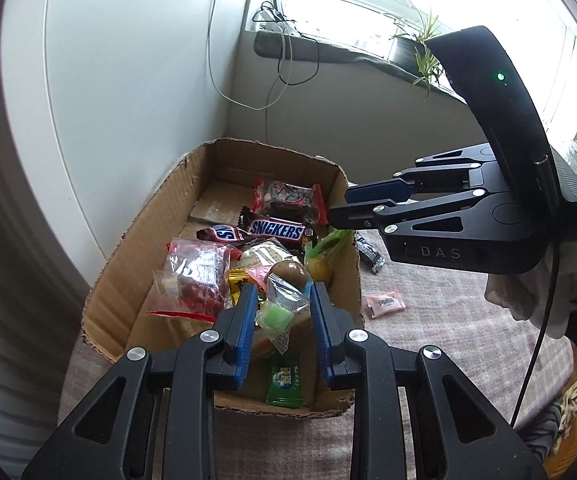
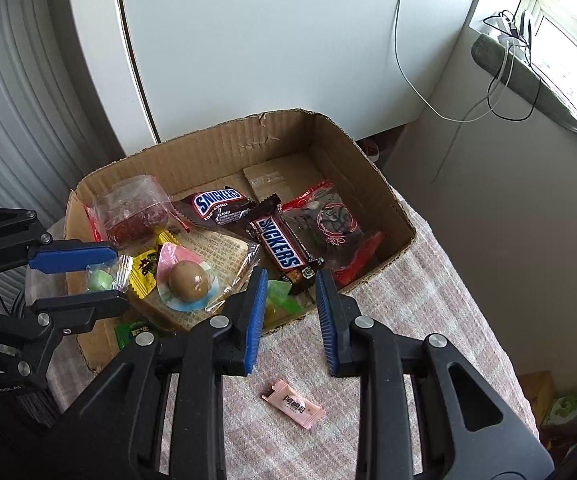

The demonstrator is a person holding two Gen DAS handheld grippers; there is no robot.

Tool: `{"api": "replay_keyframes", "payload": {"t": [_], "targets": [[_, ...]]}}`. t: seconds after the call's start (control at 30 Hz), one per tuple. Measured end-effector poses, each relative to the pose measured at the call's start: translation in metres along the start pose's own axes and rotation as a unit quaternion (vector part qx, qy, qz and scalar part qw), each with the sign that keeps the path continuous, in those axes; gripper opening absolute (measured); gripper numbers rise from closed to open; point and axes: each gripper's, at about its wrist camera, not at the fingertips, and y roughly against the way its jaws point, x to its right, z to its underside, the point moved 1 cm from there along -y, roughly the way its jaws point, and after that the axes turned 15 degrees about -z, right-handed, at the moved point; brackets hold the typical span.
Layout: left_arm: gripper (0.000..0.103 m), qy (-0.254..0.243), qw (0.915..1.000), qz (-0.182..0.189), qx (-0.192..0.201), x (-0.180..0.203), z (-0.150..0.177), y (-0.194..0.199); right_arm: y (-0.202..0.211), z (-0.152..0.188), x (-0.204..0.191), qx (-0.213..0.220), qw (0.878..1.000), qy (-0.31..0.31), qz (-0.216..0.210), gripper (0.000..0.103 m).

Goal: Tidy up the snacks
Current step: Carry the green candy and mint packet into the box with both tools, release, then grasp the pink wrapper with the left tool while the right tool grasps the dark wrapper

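**Cardboard box half full, one pink packet outside it**

Cardboard is what fills both my views: an open cardboard box [image 1: 136,280] [image 2: 368,184] sitting on a pale checked cloth [image 1: 448,340] [image 2: 428,320]. Inside I see two Snickers bars [image 1: 276,230] [image 2: 284,248], a wrapped brown egg [image 1: 288,274] [image 2: 190,276], red-edged clear bags and a green sachet [image 1: 284,380].

My left gripper [image 1: 282,300] [image 2: 118,280] hangs over the near end of the box. Its blue-padded fingers stand a little apart on either side of a small clear packet with a green sweet [image 1: 278,312] [image 2: 102,278]; I cannot tell whether they pinch it.

My right gripper [image 2: 290,284] [image 1: 334,214] hovers at the box's edge, fingers apart and holding nothing. A pink packet [image 2: 292,404] [image 1: 384,304] lies on the cloth outside the box, beneath that gripper. A black wrapper [image 1: 370,254] lies farther along the cloth.
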Motion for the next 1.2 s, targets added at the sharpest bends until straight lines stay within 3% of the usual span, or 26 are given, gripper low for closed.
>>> {"api": "replay_keyframes", "payload": {"t": [0.17, 0.23, 0.3, 0.4, 0.93, 1.2], "targets": [[0.029, 0.0, 1.0, -0.004, 0.002, -0.003, 0.0, -0.001, -0.003, -0.005, -0.002, 0.0, 1.0, -0.005, -0.002, 0.029], [0.032, 0.004, 1.0, -0.007, 0.003, -0.005, 0.0, -0.002, 0.0, -0.006, -0.002, 0.005, 1.0, -0.008, -0.002, 0.04], [0.039, 0.007, 0.9999, -0.009, 0.003, -0.007, -0.001, -0.002, 0.003, -0.006, -0.001, 0.015, 1.0, -0.011, -0.003, 0.06], [0.046, 0.009, 0.9998, -0.013, 0.007, -0.009, -0.002, -0.002, 0.009, -0.007, 0.001, 0.028, 0.999, -0.02, -0.016, 0.073], [0.046, 0.015, 0.9993, -0.025, 0.021, -0.008, -0.005, 0.005, 0.033, 0.012, 0.016, 0.066, 0.997, -0.039, -0.028, 0.074], [0.046, 0.019, 0.9993, -0.019, 0.025, -0.001, -0.004, 0.014, 0.047, 0.031, 0.047, 0.069, 0.995, -0.068, -0.018, 0.074]]}}
